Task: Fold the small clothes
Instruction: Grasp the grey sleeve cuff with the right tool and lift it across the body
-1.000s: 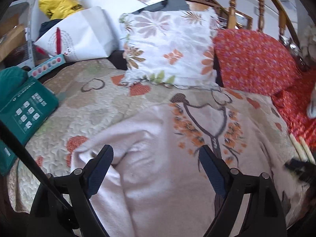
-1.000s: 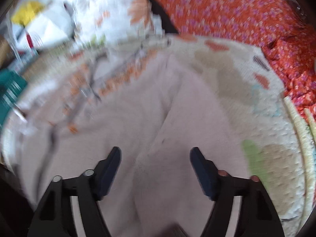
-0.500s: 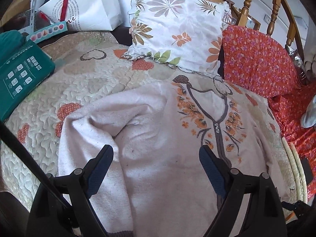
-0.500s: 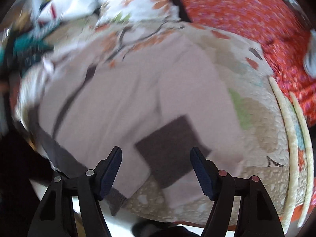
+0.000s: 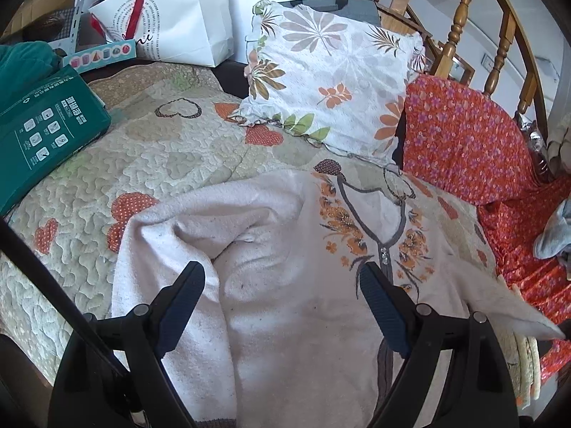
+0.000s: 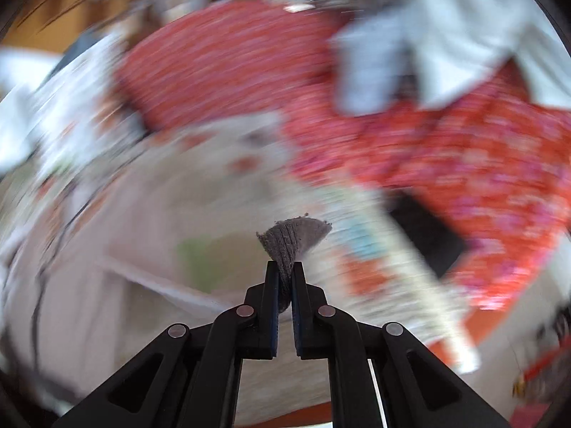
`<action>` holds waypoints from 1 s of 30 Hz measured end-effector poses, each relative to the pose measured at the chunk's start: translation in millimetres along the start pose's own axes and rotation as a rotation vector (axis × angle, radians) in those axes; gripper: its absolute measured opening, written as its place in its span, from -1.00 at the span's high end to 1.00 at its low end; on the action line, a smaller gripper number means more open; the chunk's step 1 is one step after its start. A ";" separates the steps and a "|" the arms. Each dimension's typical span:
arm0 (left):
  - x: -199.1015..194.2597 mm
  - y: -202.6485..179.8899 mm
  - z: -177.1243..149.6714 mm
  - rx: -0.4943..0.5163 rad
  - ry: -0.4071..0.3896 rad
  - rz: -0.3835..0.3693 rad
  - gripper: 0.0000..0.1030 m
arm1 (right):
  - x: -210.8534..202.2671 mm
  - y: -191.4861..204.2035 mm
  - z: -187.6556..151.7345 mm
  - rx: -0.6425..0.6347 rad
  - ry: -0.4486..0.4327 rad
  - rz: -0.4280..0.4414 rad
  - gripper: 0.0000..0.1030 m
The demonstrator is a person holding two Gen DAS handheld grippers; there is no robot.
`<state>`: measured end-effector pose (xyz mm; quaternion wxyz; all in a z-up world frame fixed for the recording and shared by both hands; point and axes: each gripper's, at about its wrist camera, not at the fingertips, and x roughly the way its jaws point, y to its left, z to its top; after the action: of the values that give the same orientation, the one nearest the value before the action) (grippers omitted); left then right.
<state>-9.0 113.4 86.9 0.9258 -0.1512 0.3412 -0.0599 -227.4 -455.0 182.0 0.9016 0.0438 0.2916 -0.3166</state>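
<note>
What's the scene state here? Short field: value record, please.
garment: pale pink cardigan, spread front-up on quilted cover, one sleeve bunched
left gripper: open, over the cardigan, nothing held
right gripper: shut on grey cuff, jaws just closed
right view: heavily blurred
behind: floral pillow, red floral cloth
side: green box

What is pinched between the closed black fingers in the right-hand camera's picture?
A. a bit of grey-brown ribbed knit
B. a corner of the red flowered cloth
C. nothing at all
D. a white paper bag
A: the right gripper has its fingers shut on a tuft of grey-brown ribbed knit fabric that fans out above their tips.
</note>
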 end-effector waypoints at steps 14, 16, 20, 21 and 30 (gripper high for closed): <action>-17.6 41.6 28.2 -0.141 -0.071 0.024 -0.70 | 0.9 89.9 71.0 0.099 -0.009 0.254 0.89; -23.1 54.5 34.7 -0.177 -0.092 0.038 -0.70 | 8.7 144.3 76.2 0.075 0.021 0.381 0.89; -34.2 87.0 46.1 -0.258 -0.132 0.076 -0.70 | 24.3 259.9 75.7 0.030 0.096 0.614 0.89; -36.9 97.9 49.0 -0.282 -0.143 0.096 -0.70 | 26.6 290.6 73.8 0.009 0.115 0.660 0.89; -40.3 158.2 55.7 -0.436 -0.138 0.138 -0.70 | 63.2 499.9 15.2 -0.211 0.294 0.828 0.89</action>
<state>-2.2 285.1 101.0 0.8942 -0.3279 0.2914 0.0891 118.0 -95.7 106.7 0.9007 0.1094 0.4053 0.1120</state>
